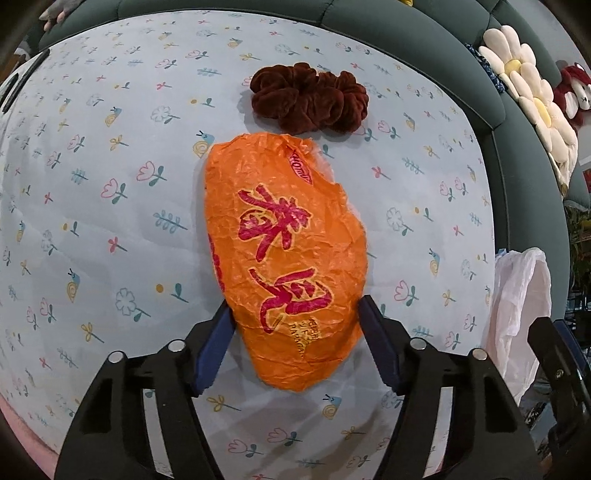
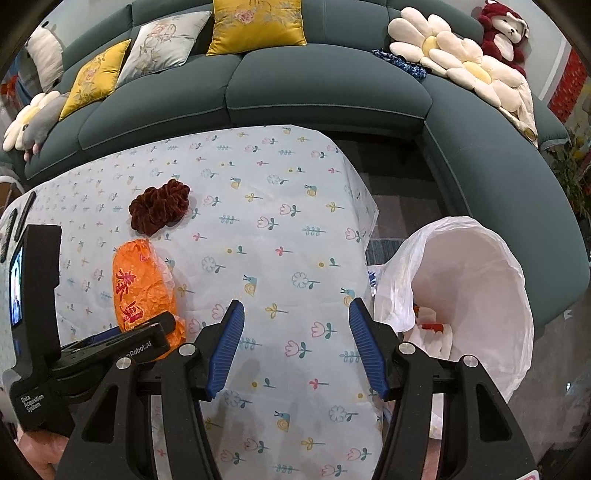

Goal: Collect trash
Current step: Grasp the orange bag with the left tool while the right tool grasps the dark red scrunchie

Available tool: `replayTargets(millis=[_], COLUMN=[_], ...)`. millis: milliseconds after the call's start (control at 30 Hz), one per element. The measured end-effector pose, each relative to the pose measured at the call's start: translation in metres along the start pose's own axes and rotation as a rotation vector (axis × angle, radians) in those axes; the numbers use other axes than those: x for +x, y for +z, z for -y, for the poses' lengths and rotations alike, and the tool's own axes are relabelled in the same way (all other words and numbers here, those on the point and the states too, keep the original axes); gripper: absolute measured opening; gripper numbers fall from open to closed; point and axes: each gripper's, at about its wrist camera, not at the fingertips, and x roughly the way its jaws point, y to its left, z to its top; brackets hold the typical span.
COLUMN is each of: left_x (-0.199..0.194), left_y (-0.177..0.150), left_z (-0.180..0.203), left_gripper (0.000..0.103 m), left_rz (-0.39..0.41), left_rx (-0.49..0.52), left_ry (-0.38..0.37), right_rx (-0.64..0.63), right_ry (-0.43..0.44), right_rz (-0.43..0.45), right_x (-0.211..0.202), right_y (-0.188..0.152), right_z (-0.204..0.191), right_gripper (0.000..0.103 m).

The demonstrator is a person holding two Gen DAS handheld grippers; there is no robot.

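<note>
While the left gripper (image 1: 295,339) points steeply down over a table draped in a flower-print cloth (image 1: 110,221), its two blue pads (image 1: 216,347) stand on either side of a crumpled orange plastic bag (image 1: 286,258) printed with red characters — the left pad at the bag's edge, the right one likewise at its rim, though whether either pad presses on the plastic cannot be told. The bag lies flat on the cloth, its near end between the jaws and its far end just short of a dark red velvet scrunchie (image 1: 308,98).

Seen from the right wrist camera, the right gripper (image 2: 295,347) hangs about half open over bare cloth with nothing between its pads. To its right, beside the table's edge, a bin lined with a white plastic bag (image 2: 476,280) gapes open, with a few white and red scraps at the bottom. The left gripper's black body (image 2: 110,347) covers the near end of the orange bag.

Behind the table runs a curved teal sofa (image 2: 325,92) — yellow and grey cushions (image 2: 258,26) along its back, daisy-shaped pillows (image 2: 454,62) and a red-and-white plush toy (image 2: 506,33) to the right.
</note>
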Motion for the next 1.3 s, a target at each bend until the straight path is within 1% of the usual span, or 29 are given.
replayTargets(millis=[133,200,233,300,467,633,733,867,1000,1133,1300], left_x=[-0.002,-0.003,-0.005,-0.008,-0.021,-0.037,-0.047,-0.056,-0.058,-0.054,-0.049], left_y=[-0.002,-0.003,-0.004,-0.006,-0.007,0.002,0.012,0.029,0.045,0.061,0.074], left_z=[-0.004,-0.007,-0.009,-0.015,-0.032,-0.058,-0.071,-0.084,-0.091,-0.094,-0.097], left_gripper=[0.054,0.045,0.043,0.033,0.018,0.017,0.017,0.017,0.017,0.017,0.017], left_rz=[0.007,0.007,0.008,0.012,0.045,0.089,0.122,0.158,0.187,0.197,0.197], left_rx=[0.003,-0.001,-0.002,-0.003,0.000,-0.031,-0.038,-0.032,-0.003,0.032,0.047], left_ry=[0.000,-0.007,-0.010,-0.018,-0.023,-0.010,0.018,0.053,0.096,0.127,0.122], right_rx=[0.001,0.003,0.003,-0.001,-0.013,-0.034,-0.027,-0.011,0.017,0.028,0.033], right_ry=[0.002,0.005,0.008,0.012,0.029,0.058,0.087,0.122,0.151,0.138,0.108], right_rz=[-0.008,-0.011,-0.013,-0.013,-0.018,-0.019,-0.026,-0.035,-0.065,-0.073,-0.110], right_x=[0.002,0.003,0.003,0.003,0.006,0.014,0.023,0.039,0.061,0.081,0.108], right_y=[-0.002,-0.002,-0.002,-0.002,0.002,0.014,0.027,0.047,0.072,0.095,0.108], right_z=[-0.001,-0.003,-0.005,-0.009,-0.021,-0.045,-0.062,-0.083,-0.105,-0.125,-0.137], right_gripper=[0.057,0.057,0.057,0.057,0.057,0.057,0.057,0.057,0.057,0.057,0.057])
